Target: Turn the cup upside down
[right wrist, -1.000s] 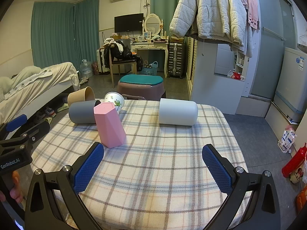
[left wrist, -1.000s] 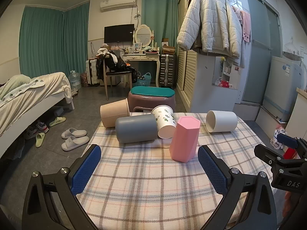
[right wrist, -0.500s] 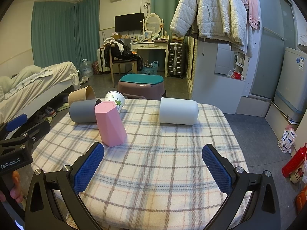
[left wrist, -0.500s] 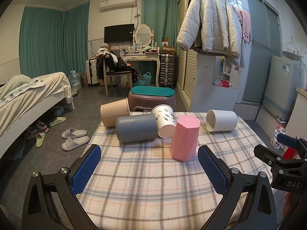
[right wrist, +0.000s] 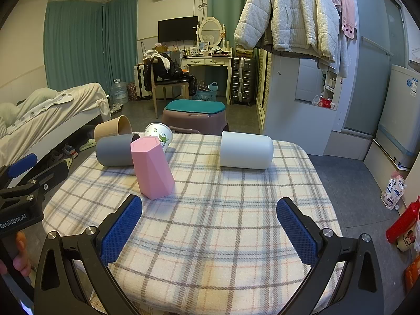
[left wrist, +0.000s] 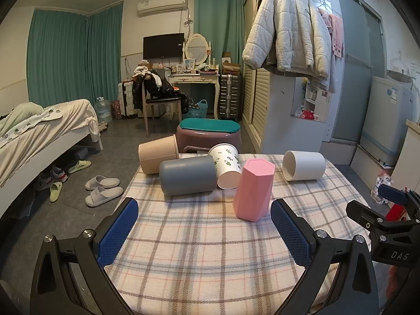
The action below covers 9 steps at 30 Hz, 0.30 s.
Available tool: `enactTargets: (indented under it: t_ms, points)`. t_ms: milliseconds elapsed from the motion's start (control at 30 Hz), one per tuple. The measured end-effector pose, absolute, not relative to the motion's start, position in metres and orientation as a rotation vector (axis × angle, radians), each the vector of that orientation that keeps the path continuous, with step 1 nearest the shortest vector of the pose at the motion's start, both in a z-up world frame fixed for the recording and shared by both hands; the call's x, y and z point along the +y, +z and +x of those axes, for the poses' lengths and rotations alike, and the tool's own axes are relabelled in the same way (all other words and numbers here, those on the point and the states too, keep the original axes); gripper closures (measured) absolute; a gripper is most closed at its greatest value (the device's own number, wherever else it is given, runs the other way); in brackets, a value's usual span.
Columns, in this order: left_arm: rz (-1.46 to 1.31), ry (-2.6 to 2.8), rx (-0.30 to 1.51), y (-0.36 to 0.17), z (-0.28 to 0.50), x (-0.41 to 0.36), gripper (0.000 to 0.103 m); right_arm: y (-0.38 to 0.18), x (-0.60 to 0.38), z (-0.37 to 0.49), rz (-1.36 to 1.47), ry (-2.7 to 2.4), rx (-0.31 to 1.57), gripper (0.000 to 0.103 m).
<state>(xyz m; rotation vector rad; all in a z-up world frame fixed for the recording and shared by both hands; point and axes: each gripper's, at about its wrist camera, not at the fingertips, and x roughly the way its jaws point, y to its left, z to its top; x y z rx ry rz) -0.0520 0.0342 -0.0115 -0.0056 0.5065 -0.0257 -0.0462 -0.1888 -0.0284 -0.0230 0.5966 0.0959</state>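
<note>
A pink hexagonal cup (left wrist: 254,189) stands upside down on the plaid table (left wrist: 204,239); it also shows in the right wrist view (right wrist: 152,166). A grey cup (left wrist: 187,175), a beige cup (left wrist: 157,157), a leaf-print paper cup (left wrist: 227,165) and a white cup (left wrist: 304,165) lie on their sides behind it. The white cup (right wrist: 245,150) lies beyond my right gripper. My left gripper (left wrist: 204,231) is open and empty, just short of the pink cup. My right gripper (right wrist: 208,229) is open and empty over the table's near half.
A purple stool with a teal cushion (left wrist: 208,135) stands just past the table's far edge. A bed (left wrist: 39,131) is at the left, slippers (left wrist: 102,187) on the floor, a white cabinet (left wrist: 294,115) at the right.
Both grippers have barely moved; the cups lie as before.
</note>
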Motion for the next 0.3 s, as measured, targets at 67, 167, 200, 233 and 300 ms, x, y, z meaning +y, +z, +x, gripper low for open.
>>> enactTargets:
  t_ms: [67, 167, 200, 233, 300]
  points:
    - [-0.005, -0.027, 0.506, -0.0115, -0.0521, 0.0342, 0.000, -0.0284, -0.1888, -0.0462, -0.022, 0.097, 0.598, 0.000]
    - [-0.006, -0.021, 0.503, -0.0117, -0.0523, 0.0347, 0.000, -0.0294, -0.1875, -0.0462, -0.022, 0.098, 0.601, 0.000]
    - [-0.004, -0.019, 0.501, -0.0122, -0.0523, 0.0349, 0.000, -0.0299, -0.1872, -0.0463, -0.022, 0.099, 0.602, 0.000]
    - [-0.002, -0.017, 0.501, -0.0127, -0.0522, 0.0352, 0.000, -0.0301, -0.1869, -0.0465, -0.022, 0.099, 0.603, 0.000]
    - [-0.001, -0.019, 0.505, -0.0134, -0.0514, 0.0364, 0.000, -0.0298, -0.1872, -0.0463, -0.022, 0.098, 0.601, 0.000]
